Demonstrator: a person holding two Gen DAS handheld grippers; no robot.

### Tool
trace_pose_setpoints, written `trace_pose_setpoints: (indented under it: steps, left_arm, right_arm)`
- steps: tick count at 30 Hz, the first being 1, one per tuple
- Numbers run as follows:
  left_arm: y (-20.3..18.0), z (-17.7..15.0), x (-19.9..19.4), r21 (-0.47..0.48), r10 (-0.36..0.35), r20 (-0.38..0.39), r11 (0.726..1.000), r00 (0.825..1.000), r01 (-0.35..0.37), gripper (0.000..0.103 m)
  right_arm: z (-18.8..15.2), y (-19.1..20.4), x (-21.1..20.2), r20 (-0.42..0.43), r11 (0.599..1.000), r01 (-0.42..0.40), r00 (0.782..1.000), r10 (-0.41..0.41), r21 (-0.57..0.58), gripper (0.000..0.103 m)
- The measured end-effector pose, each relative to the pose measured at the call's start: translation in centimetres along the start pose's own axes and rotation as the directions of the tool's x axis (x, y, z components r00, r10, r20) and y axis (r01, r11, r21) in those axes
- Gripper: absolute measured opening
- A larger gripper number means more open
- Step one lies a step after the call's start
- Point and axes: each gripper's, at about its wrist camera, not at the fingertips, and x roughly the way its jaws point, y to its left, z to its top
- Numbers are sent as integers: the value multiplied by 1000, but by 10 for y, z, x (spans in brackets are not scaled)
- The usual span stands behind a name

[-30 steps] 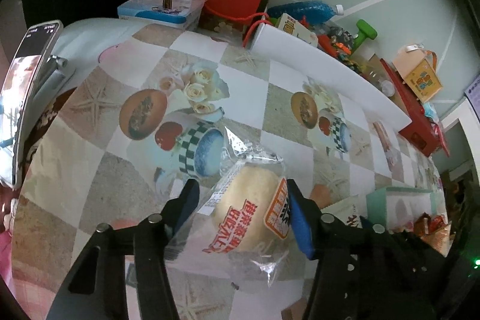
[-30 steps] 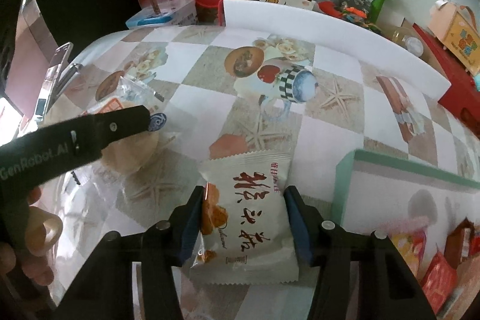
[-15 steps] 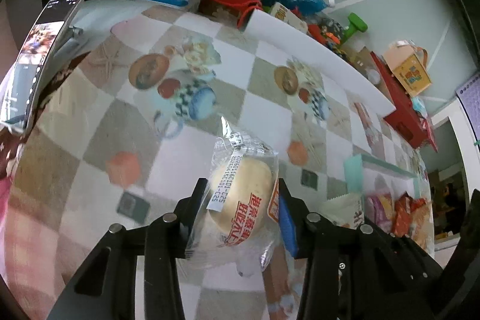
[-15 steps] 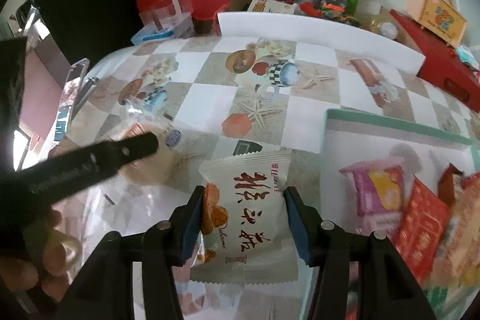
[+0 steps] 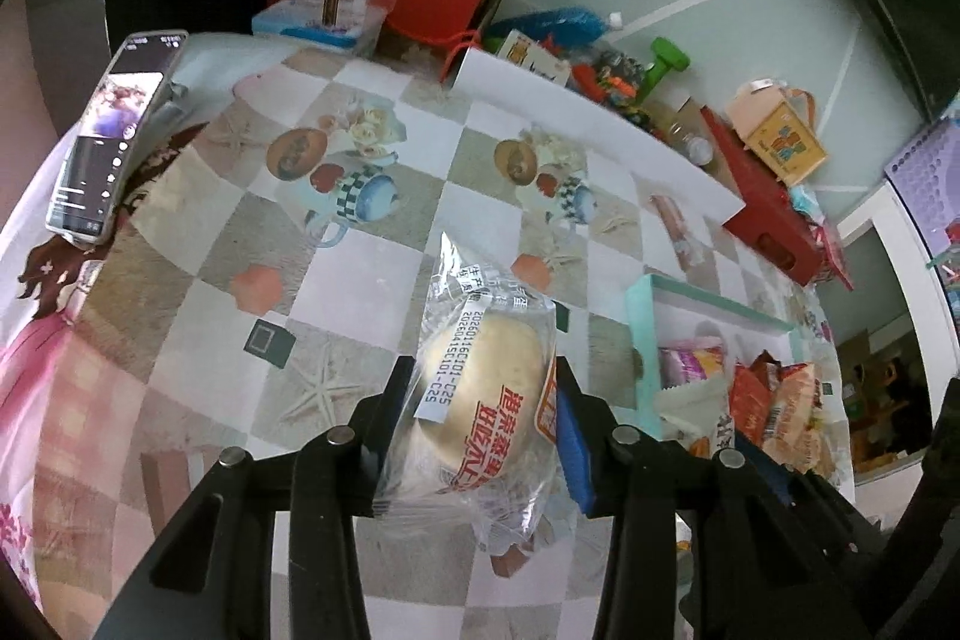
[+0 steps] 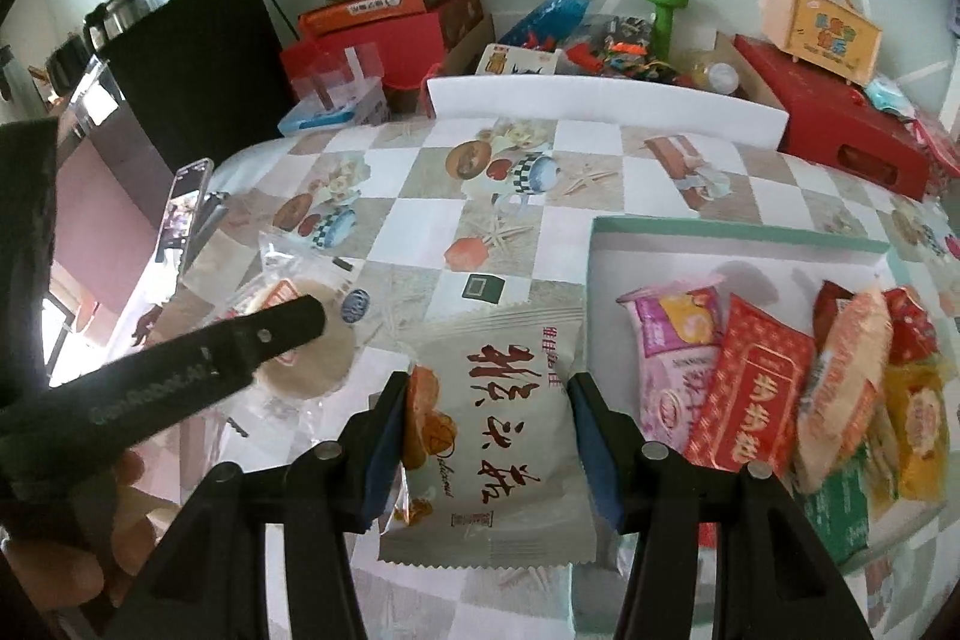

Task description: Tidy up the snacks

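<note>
Left hand-held gripper clamps wrapped bun; right hand-held gripper clamps grey snack packet, seemingly clear of table.

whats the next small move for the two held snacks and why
Probably carry both toward the teal-rimmed box and lower them in. The left hand-held gripper is shut on the wrapped bun, the right hand-held gripper on the grey snack packet, both off the tablecloth, and the box already holds other packets.
</note>
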Motion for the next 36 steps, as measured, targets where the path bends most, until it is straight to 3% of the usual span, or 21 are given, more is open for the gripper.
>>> trace_pose_setpoints:
  steps: [17, 23, 36]
  left_arm:
    - [-40, -17, -38, 79, 1, 83, 997, 997, -7, 44]
    - [-58, -19, -35, 113, -22, 83, 993, 996, 12, 44]
    - [-104, -31, -21, 214, -94, 61, 974, 994, 79, 44]
  right_arm:
    - [-21, -30, -43, 66, 998, 10, 998, -14, 61, 56]
    - [-20, -48, -49, 84, 996, 0, 996, -8, 91, 56]
    - [-17, -112, -69, 130, 972, 63, 987, -94, 224, 56]
